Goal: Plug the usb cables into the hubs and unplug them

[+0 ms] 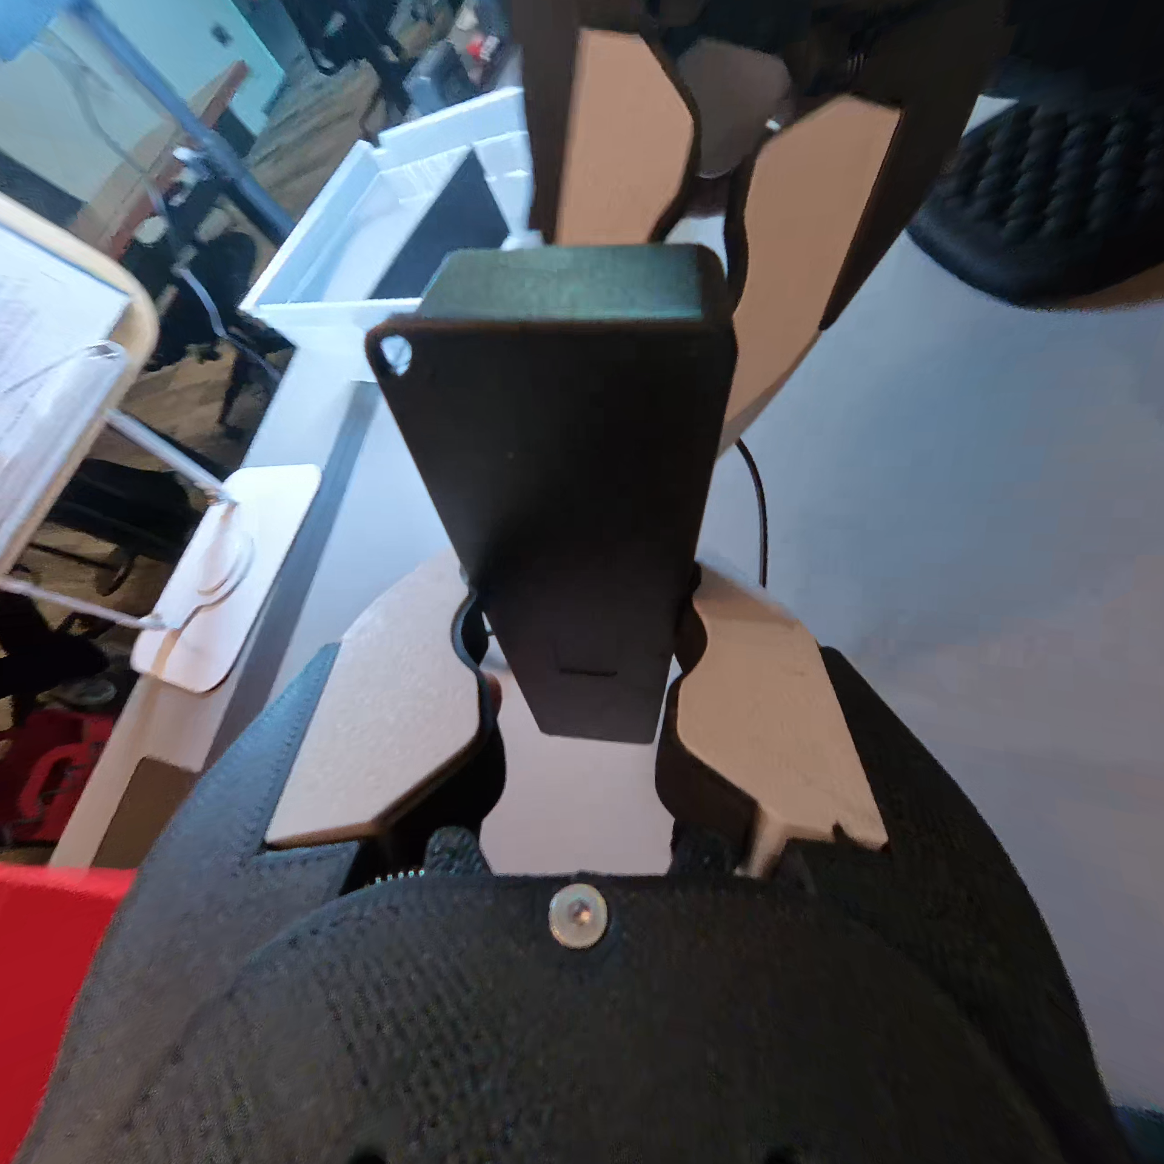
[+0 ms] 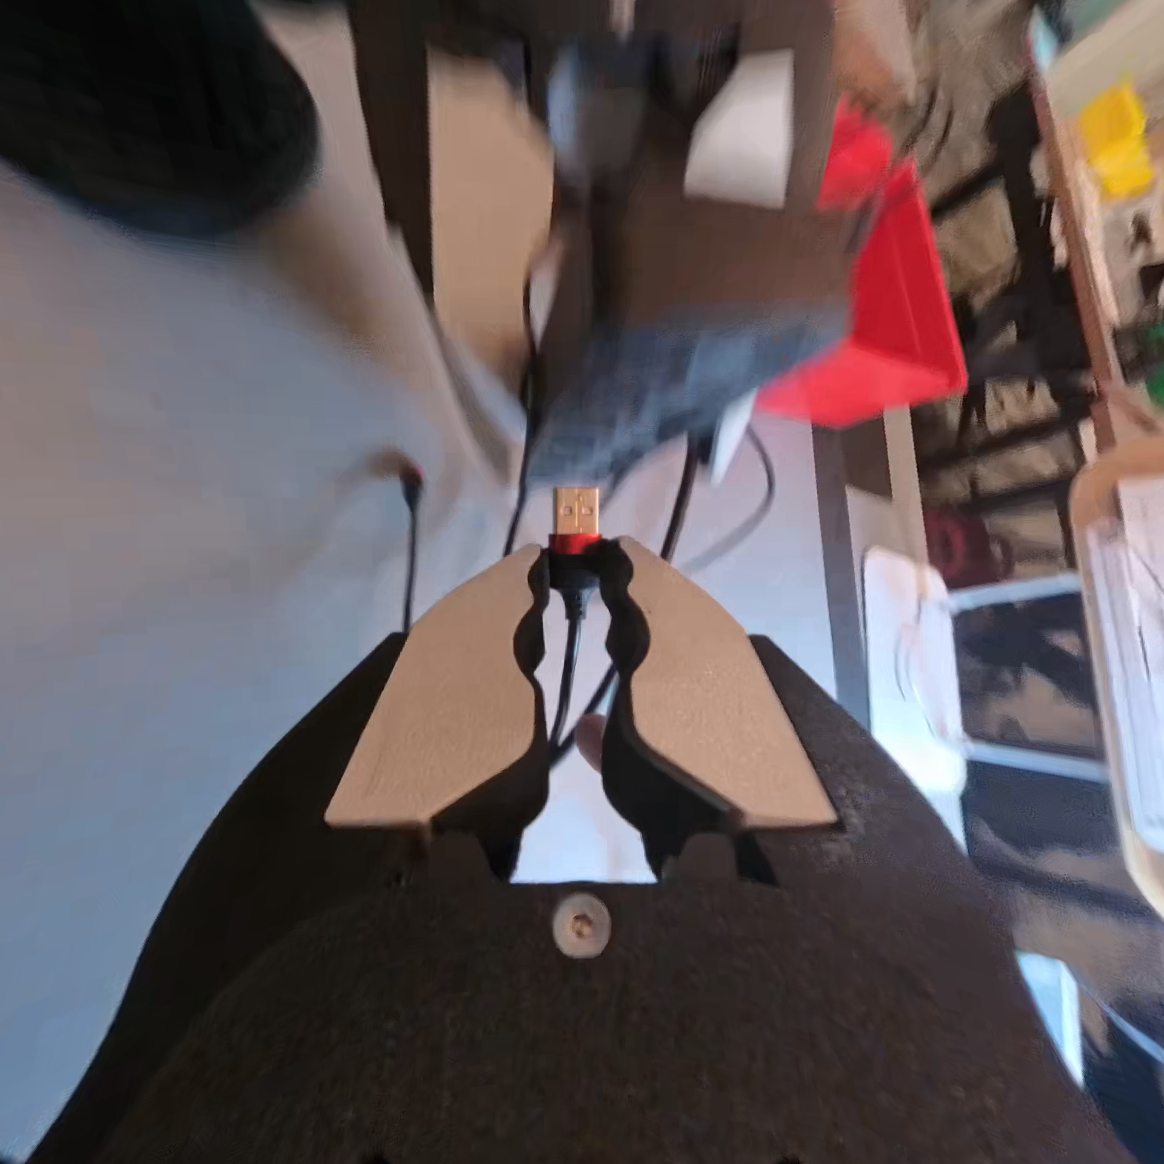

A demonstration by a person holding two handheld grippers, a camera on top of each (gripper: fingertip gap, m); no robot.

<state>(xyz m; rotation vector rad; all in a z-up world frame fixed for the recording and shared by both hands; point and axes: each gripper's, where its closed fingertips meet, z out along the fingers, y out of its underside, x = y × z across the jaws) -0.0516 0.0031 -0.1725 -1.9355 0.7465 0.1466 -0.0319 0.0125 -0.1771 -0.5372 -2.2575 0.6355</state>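
Observation:
My left gripper (image 1: 579, 608) is shut on a black USB hub (image 1: 567, 472), a flat box with a mounting ear, held above the white table (image 1: 945, 535). My right gripper (image 2: 576, 554) is shut on a USB cable plug (image 2: 576, 513) with a red collar and a bare metal tip. The tip points at the blurred hub (image 2: 680, 378) just ahead, with a small gap between them. The right gripper's fingers (image 1: 604, 138) show beyond the hub in the left wrist view. A second cable plug (image 2: 409, 479) lies on the table to the left.
Black cables (image 2: 762, 497) trail over the table under the hub. A red bin (image 2: 888, 302) stands beyond it and also shows in the left wrist view (image 1: 38, 982). A white open box (image 1: 378, 252) and a clear stand on a white base (image 1: 233, 567) sit near the table edge.

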